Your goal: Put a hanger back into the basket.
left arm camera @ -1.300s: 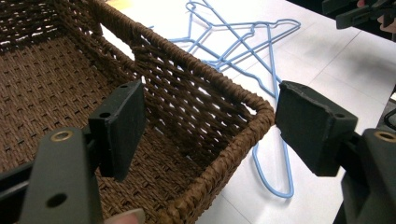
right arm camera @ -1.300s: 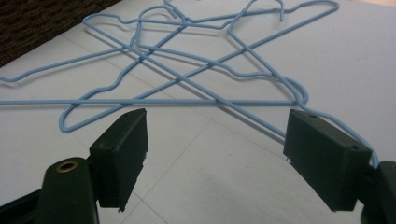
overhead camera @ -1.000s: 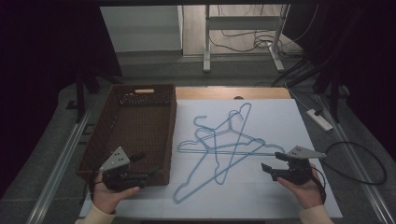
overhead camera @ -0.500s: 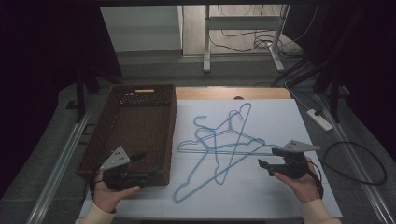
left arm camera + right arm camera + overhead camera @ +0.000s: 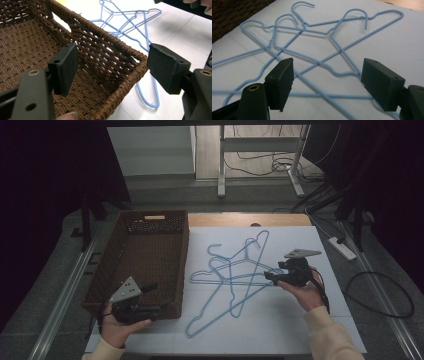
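Note:
A tangle of blue wire hangers (image 5: 227, 281) lies crossed on the white table cover, right of a brown wicker basket (image 5: 185, 255). My right gripper (image 5: 270, 276) is open at the right edge of the pile. In the right gripper view its jaws (image 5: 327, 75) straddle crossing wires of the hangers (image 5: 317, 31) just above the cover, gripping nothing. My left gripper (image 5: 156, 298) is open at the basket's near right corner. In the left gripper view the basket rim (image 5: 125, 47) sits between and below its jaws (image 5: 112, 65), with the hangers (image 5: 145, 35) beyond.
The basket holds nothing. A strip of bare wooden tabletop (image 5: 250, 220) shows behind the white cover (image 5: 300, 330). A power strip (image 5: 342, 247) and cables (image 5: 380, 295) lie on the floor at right. Table legs (image 5: 220, 170) stand behind.
My right gripper has moved left and forward, from off the pile's right side up to its edge. The left gripper has stayed at the basket corner.

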`<move>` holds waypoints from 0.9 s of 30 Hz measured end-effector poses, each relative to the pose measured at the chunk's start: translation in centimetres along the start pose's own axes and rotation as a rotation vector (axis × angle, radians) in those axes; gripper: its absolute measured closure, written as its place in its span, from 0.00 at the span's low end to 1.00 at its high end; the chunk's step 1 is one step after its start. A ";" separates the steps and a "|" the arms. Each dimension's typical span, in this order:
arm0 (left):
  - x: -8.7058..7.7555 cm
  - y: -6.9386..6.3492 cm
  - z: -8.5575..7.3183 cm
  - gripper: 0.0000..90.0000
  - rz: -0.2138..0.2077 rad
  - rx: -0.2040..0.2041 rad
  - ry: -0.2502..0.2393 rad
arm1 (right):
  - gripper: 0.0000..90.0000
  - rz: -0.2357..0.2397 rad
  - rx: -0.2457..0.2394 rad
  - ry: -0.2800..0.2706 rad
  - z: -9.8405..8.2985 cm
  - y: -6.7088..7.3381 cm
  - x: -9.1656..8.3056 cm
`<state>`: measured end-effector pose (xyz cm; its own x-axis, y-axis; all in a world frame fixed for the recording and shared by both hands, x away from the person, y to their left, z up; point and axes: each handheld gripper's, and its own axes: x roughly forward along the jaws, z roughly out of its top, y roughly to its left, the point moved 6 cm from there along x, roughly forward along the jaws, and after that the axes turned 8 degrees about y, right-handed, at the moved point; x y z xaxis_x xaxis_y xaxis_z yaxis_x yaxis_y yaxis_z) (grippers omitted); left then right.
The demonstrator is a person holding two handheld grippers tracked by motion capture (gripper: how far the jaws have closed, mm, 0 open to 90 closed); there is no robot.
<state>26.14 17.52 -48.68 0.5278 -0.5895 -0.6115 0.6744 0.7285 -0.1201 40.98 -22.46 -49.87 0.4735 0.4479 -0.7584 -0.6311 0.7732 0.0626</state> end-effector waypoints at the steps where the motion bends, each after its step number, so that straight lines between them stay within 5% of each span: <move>1: 0.0 0.0 0.0 0.29 0.000 0.000 -0.001 | 0.30 -0.002 0.006 0.011 0.4 -0.1 0.4; 8: 0.0 0.0 0.0 0.29 0.000 0.002 -0.002 | 0.34 -0.002 0.035 0.088 2.8 -0.4 3.5; 27: -0.1 0.1 0.0 0.29 -0.004 0.001 -0.003 | 0.50 -0.013 0.132 0.145 7.1 -1.9 10.5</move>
<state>26.13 17.62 -48.66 0.5267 -0.5936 -0.6085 0.6773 0.7256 -0.1215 51.51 -16.03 -53.41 0.3815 0.3759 -0.8444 -0.5348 0.8349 0.1300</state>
